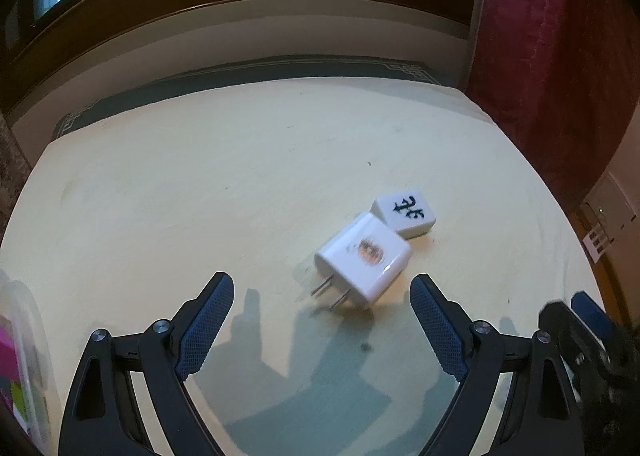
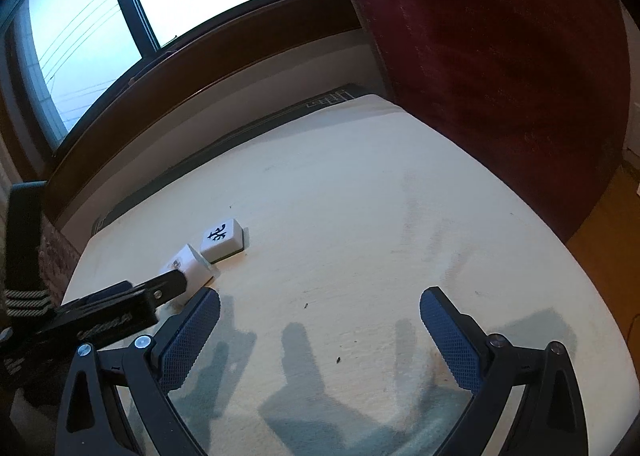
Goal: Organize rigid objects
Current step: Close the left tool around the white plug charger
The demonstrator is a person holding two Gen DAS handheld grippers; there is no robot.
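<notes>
Charger [image 1: 363,259], white wall-plug type, lies flat on the cream table [image 1: 200,184], prongs pointing back toward the left gripper [image 1: 322,310], far end touching or nearly touching the mahjong tile [image 1: 404,216]; can't resolve whether there's a gap. Tile sits face up, black character on top, just beyond the charger. Left gripper is spread wide and empty, blue pads [image 1: 208,320] on either side of the prong end, not yet around the body. The charger looks slightly smeared in the left wrist view, so either it or the camera is in motion; can't say which. My read: the wide spread is set to straddle the charger's flat sides, and coming in from the prong end keeps the fingers clear of the tile. Right gripper [image 2: 320,330] is also fully released, holding nothing, parked over bare table to the right of both objects, probably to stay out of the left one's path. In the right wrist view the left tool's finger crosses in front of the charger, so contact there is hidden. A clear plastic container [image 1: 24,356] with something pink inside sits at the far left edge, the likely drop target, though that's a guess. Risk: closing on the prongs instead of the body, or nudging the charger into the tile and shifting both. Window and red curtain [image 1: 552,56] behind, irrelevant.
</notes>
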